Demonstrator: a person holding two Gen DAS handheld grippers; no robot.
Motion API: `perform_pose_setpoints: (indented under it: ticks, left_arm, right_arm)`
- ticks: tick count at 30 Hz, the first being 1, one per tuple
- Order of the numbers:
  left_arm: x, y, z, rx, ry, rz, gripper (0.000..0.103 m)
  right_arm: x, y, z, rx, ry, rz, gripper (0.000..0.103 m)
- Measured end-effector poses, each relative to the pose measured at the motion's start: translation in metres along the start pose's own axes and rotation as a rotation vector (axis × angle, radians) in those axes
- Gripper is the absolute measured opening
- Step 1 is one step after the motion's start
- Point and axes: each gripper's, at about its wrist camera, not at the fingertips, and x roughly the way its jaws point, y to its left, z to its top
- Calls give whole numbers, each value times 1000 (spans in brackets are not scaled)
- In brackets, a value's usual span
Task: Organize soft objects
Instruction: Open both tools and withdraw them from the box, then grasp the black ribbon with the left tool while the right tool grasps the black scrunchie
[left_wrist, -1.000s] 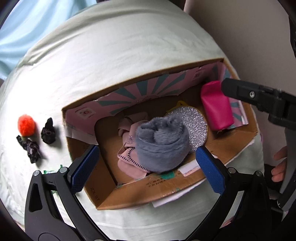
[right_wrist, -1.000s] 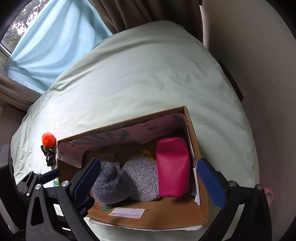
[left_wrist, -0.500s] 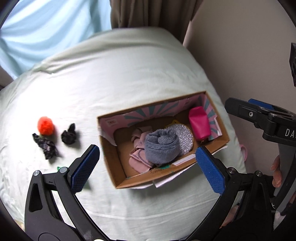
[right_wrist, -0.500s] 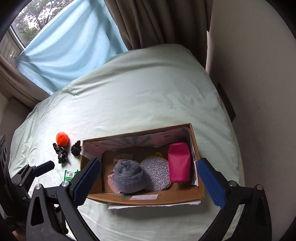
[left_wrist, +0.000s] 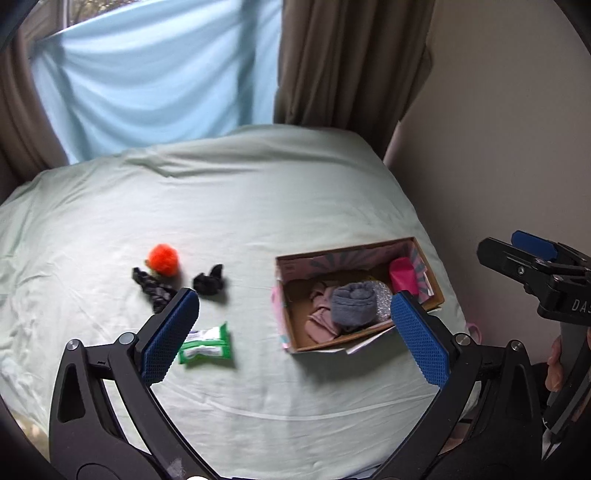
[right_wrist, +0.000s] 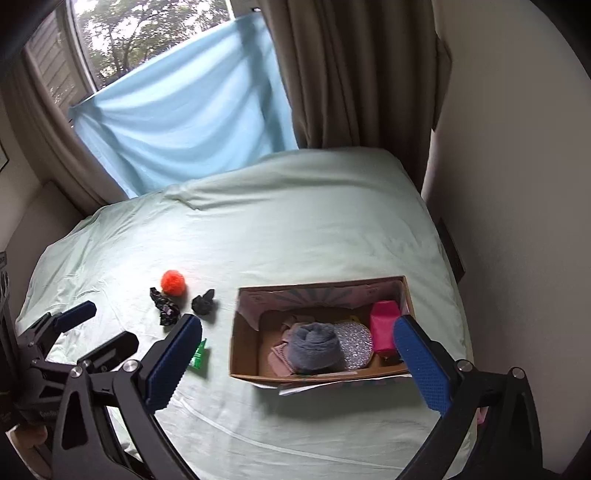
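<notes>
A cardboard box sits on the pale green bed at the right. It holds a grey plush roll, a pink cloth, a silver glitter pad and a magenta pouch. An orange pom-pom, two black scrunchies and a green packet lie left of the box. My left gripper and right gripper are open, empty and high above the bed.
A wall runs along the bed's right side. Brown curtains and a blue sheet hang over the window at the bed's far end. The bed extends wide beyond the objects.
Both grippers have drawn up and back from the box. The box looks smaller now, and the green packet, curtains and window have come into view.
</notes>
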Motion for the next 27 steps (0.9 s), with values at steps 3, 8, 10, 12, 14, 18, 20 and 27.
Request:
perform_pose_setpoints:
  ticks: [3,8,10,12,14,18,20,27]
  left_arm:
    - [-30,27,-10,-22,-40,21,103]
    - [-71,74,-30,-56,-88,53,103]
    - [-83,92,-38,-65,-100,67,103]
    - [-93,109,-44,-77,-107,71,103]
    - [-100,125,-49,-88,-107,71,103]
    - [-109,152,-55,-85,-117,74,103]
    - [-109,165,-56,-75,-114,71,103]
    - [-96,214,-57,-77,-68,46,103]
  right_arm:
    - [-21,30,-8,-24,-31,-5,103]
    - [-49,75,-25,-47,-81,6,103]
    - [-56,92,-32,-53,-99,-2,103]
    - [-59,108,-37,-66,-105,-2,103]
    - [-60,122,-41,-71,-108,4,103]
    - [-57,150,-49,-58,-111,24,103]
    - [-52,163,-52,-50,-104,31,103]
    - [-28,203,-63,-8,-75,35,103]
